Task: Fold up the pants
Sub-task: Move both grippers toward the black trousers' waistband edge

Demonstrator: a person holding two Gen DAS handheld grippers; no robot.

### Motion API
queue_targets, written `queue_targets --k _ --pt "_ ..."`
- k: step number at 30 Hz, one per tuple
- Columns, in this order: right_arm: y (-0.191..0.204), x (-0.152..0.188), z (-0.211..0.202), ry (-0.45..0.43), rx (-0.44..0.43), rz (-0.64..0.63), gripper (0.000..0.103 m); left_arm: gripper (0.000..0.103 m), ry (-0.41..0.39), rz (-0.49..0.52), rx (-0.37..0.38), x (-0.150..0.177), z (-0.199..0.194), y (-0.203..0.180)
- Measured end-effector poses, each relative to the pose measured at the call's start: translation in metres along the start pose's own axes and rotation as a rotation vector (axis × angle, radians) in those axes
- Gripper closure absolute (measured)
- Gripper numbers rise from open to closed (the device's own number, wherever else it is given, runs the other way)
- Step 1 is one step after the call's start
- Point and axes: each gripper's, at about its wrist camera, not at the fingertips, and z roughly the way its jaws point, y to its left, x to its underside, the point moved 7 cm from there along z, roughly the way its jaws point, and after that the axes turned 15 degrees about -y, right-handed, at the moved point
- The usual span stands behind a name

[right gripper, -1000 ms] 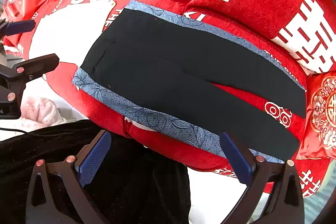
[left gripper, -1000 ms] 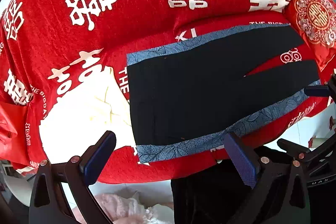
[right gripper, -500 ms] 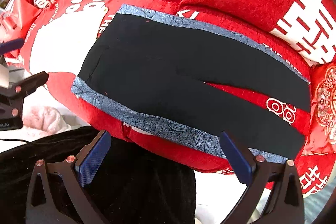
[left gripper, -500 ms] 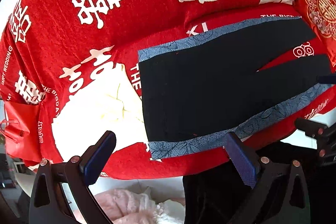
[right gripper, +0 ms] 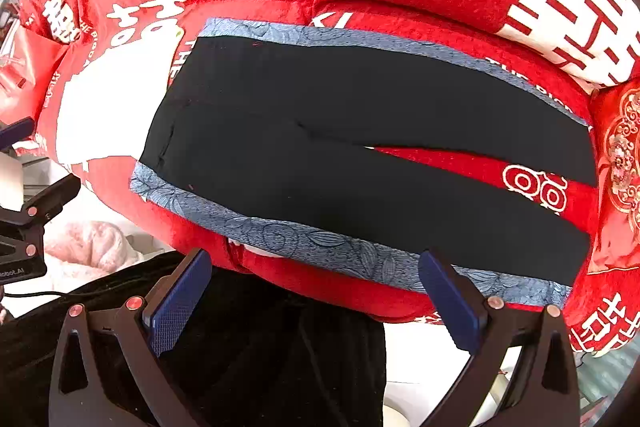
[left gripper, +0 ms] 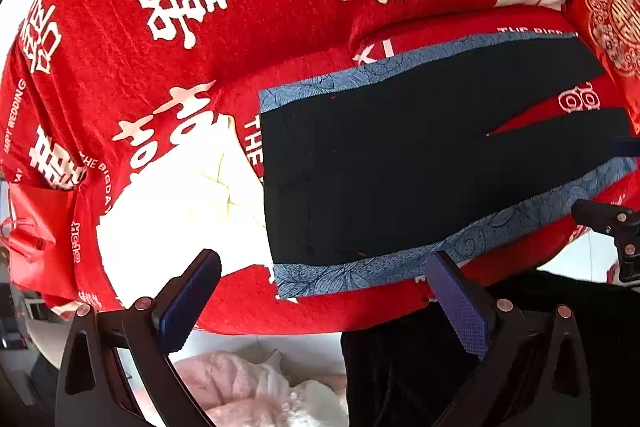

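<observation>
— So, where are the pants [left gripper: 400, 163]?

— Flat on the red bed cover [left gripper: 280, 7], just ahead of both my grippers, left [left gripper: 320, 291] and right [right gripper: 316, 291]; jaws spread wide, empty.

— Next?

— I'd pinch the near blue-trimmed edge at waist and hem together, lifting evenly.

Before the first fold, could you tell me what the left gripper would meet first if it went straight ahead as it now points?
Probably the red bedspread at the near edge, just short of the pants' blue side band; depth is unclear.
</observation>
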Motion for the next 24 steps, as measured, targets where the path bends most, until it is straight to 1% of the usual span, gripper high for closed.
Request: queue_targets --k 6,10,14,17,21,24 --pt "-0.026 0.005 -0.010 -0.017 0.021 -0.004 0.000 0.000 0.000 -0.142 -0.002 -0.008 -0.007 -0.013" --pt "-0.043 0.012 -0.016 -0.024 0.030 -0.022 0.000 0.000 0.017 -0.218 -0.010 -0.002 -0.010 -0.029" --pt "-0.051 0.023 -0.013 -0.011 0.006 -0.003 0.000 0.000 0.061 -0.257 -0.022 0.012 -0.011 -0.044" --pt "-0.051 0.030 -0.009 0.004 -0.003 0.016 0.000 0.000 0.085 -0.278 -0.013 0.021 -0.012 -0.048" --pt "-0.043 0.032 -0.005 -0.003 0.002 0.042 0.000 0.000 0.081 -0.265 0.000 0.029 -0.008 -0.039" --pt "-0.037 0.030 0.001 -0.018 0.038 0.067 0.000 0.000 0.085 -0.252 0.023 0.036 0.004 -0.029"
